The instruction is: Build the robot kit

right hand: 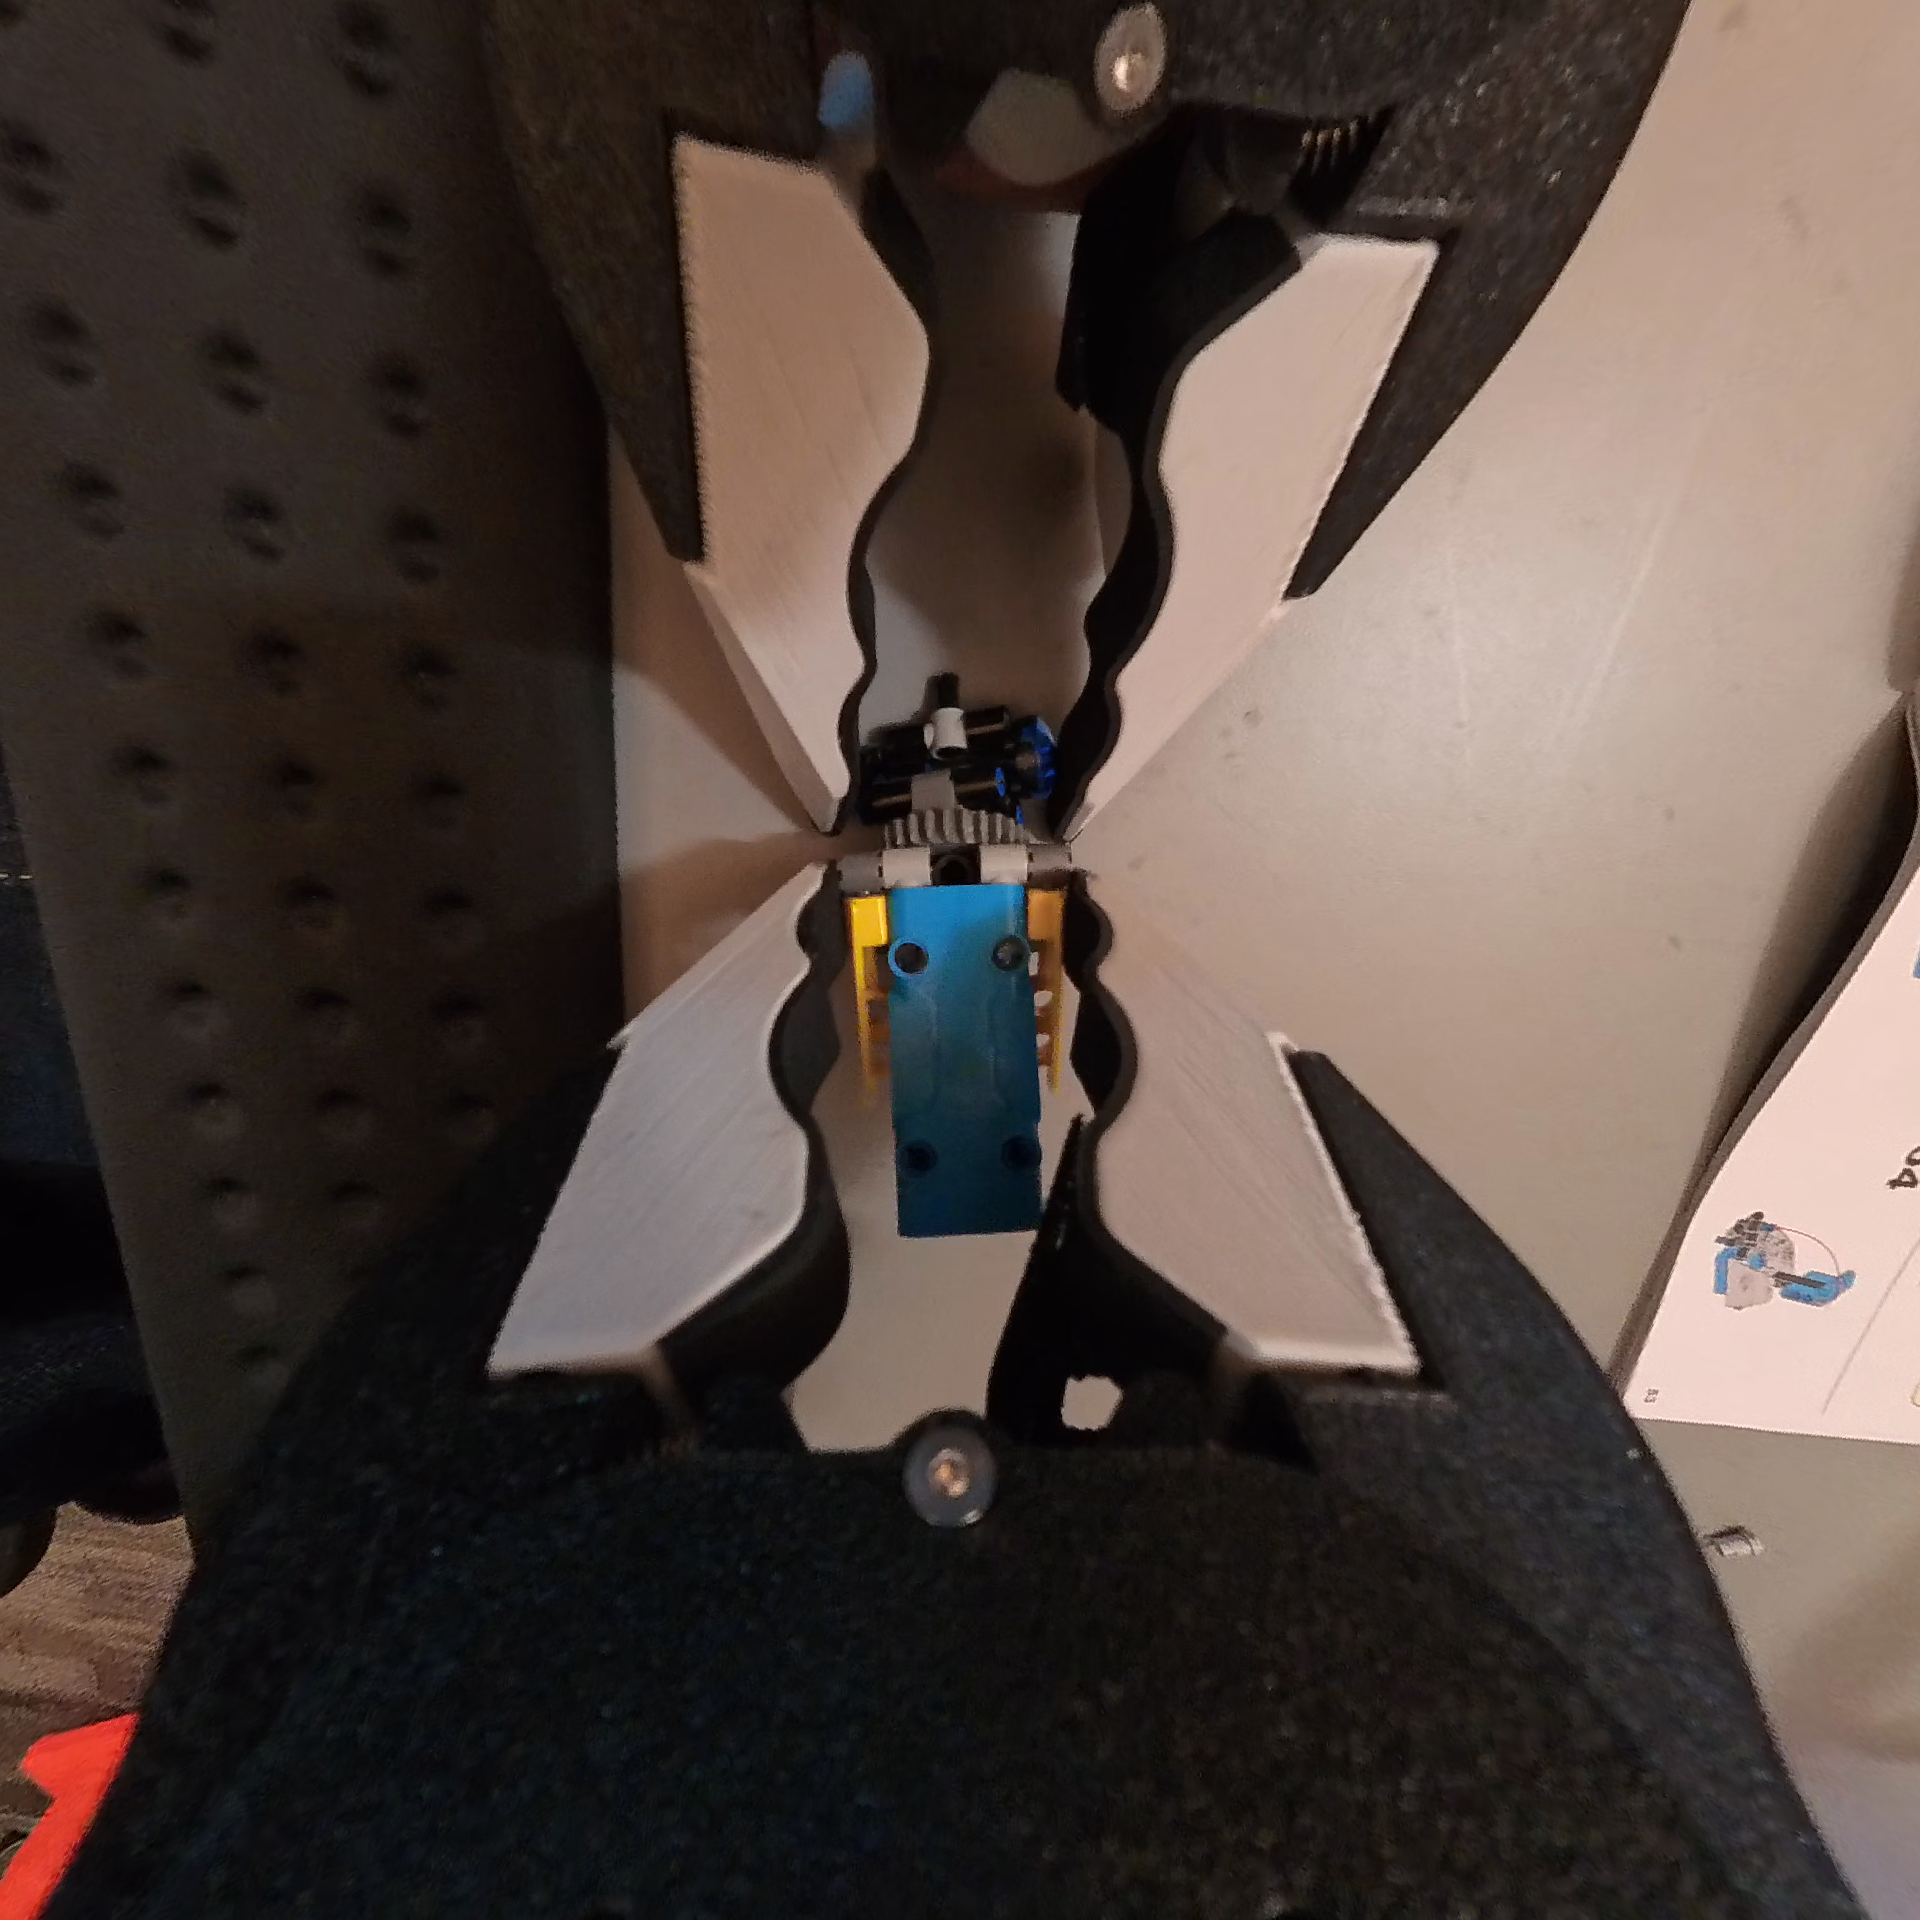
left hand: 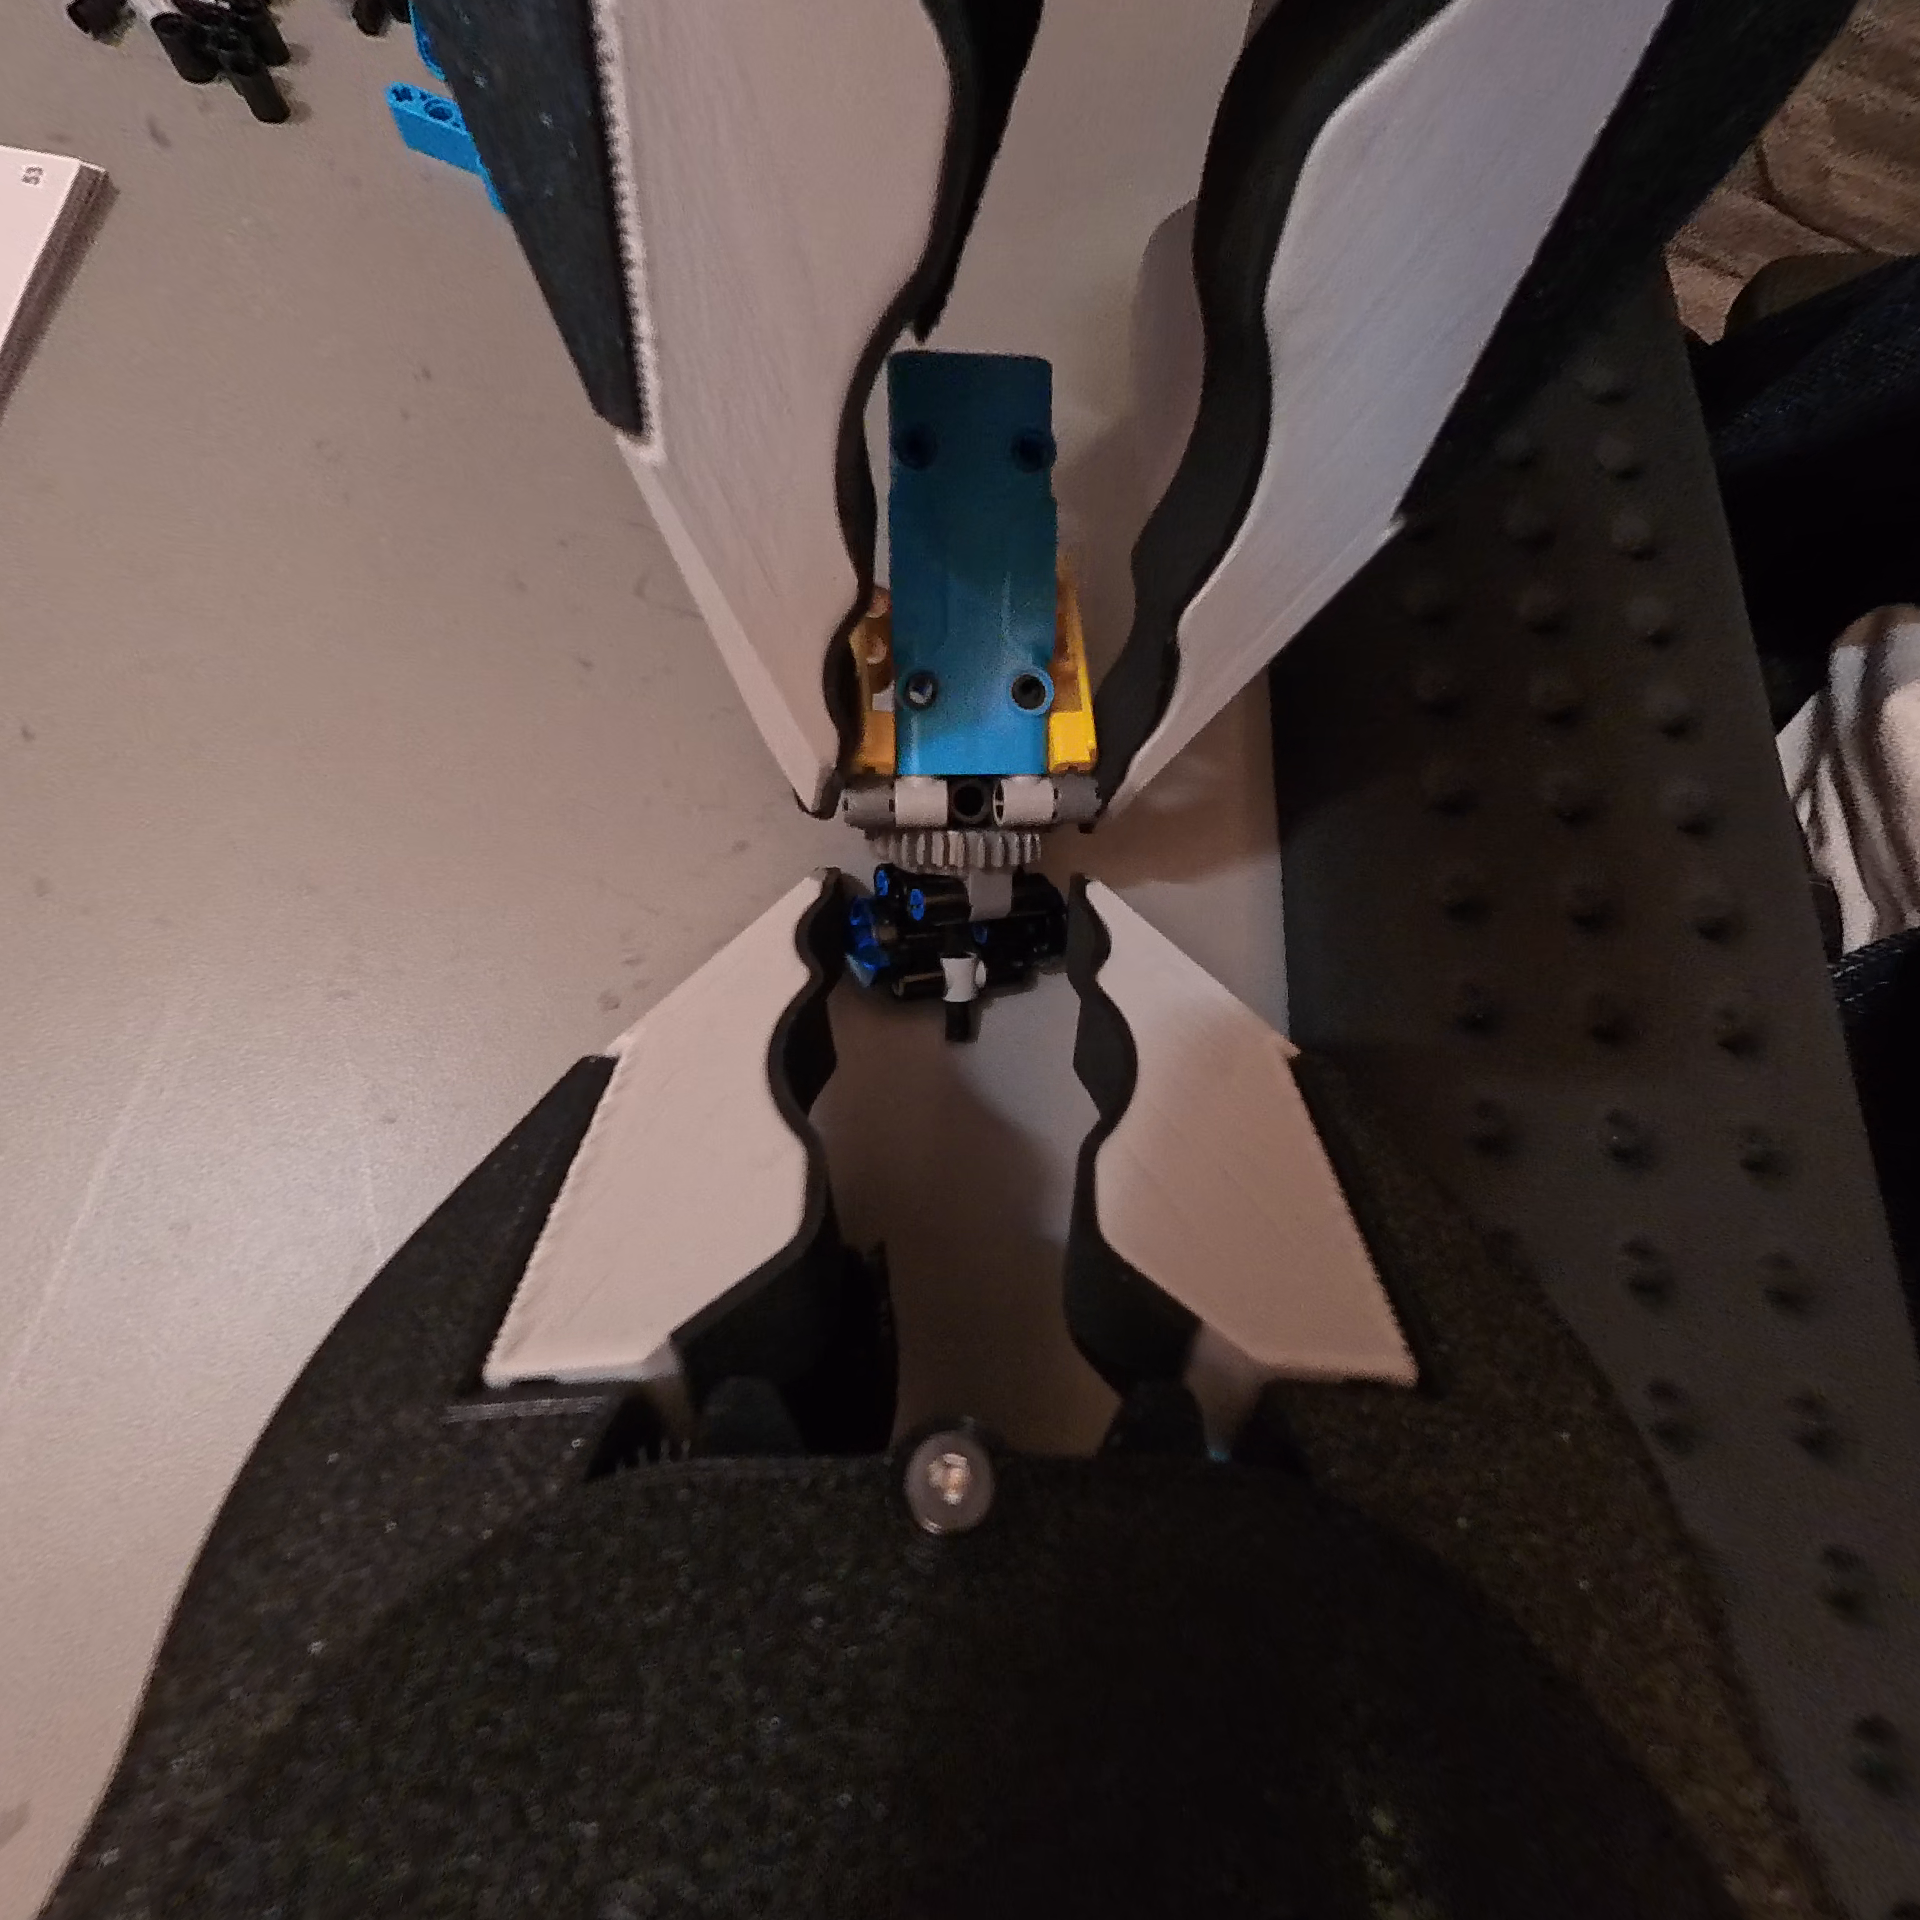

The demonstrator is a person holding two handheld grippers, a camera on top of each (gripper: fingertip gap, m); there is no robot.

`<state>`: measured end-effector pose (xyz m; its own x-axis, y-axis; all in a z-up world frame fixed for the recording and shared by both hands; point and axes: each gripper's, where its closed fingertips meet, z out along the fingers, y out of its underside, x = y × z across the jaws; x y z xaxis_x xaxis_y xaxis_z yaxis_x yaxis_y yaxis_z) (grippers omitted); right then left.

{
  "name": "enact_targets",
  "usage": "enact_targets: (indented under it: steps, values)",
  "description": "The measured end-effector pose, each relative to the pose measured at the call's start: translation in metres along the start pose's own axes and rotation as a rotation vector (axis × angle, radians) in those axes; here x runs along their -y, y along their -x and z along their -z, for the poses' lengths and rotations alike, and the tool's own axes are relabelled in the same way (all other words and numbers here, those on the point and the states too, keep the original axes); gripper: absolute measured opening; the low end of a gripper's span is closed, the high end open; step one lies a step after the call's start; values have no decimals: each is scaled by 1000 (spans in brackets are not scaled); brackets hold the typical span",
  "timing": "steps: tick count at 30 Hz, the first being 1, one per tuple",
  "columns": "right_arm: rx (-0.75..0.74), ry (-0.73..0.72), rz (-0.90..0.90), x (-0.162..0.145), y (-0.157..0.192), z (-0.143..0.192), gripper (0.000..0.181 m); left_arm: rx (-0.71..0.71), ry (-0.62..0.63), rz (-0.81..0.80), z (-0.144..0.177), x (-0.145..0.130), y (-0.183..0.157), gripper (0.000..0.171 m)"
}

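The left gripper (left hand: 951,940) and right gripper (right hand: 961,894) meet tip to tip over the grey table (left hand: 312,727). Each has its white fingers narrowed, apparently clamped on something, the views being blurred.

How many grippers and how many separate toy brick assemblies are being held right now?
White-fingered black grippers: 2, left gripper, right gripper
Brick assemblies: 2, blue and yellow block with grey gear, small black and blue pin cluster
Total: 4
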<state>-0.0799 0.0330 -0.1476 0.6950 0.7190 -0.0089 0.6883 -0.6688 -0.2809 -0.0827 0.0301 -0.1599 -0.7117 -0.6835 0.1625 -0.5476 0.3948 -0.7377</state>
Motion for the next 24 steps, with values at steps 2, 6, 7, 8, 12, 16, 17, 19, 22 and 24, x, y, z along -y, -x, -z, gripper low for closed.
enact_targets:
  steps: [2,6,7,8,12,16,17,19,22,24]
  values:
    - [0,1,11,0,0,0,40,3,-1,-1,0,0,0,43]
    - [-10,-1,18,0,-1,0,41,0,0,-11,0,0,-1,43]
    - [-9,1,13,0,-1,0,41,2,-1,-13,1,0,-1,43]
    - [-13,6,15,0,-1,0,41,9,-6,-14,3,0,-1,44]
    - [-20,-6,14,0,-1,0,41,55,-150,-9,28,18,4,26]
    - [-23,-21,18,1,-1,0,41,25,-216,21,29,31,3,7]
    - [-25,-22,19,1,-1,0,41,46,-193,20,25,28,7,0]
    - [-27,-28,14,0,-1,0,41,53,-206,15,24,29,8,0]
    - [-36,-47,13,0,-1,0,41,64,-210,5,23,30,8,0]
    - [-33,-61,5,-1,-1,0,41,93,-202,-7,21,29,9,0]
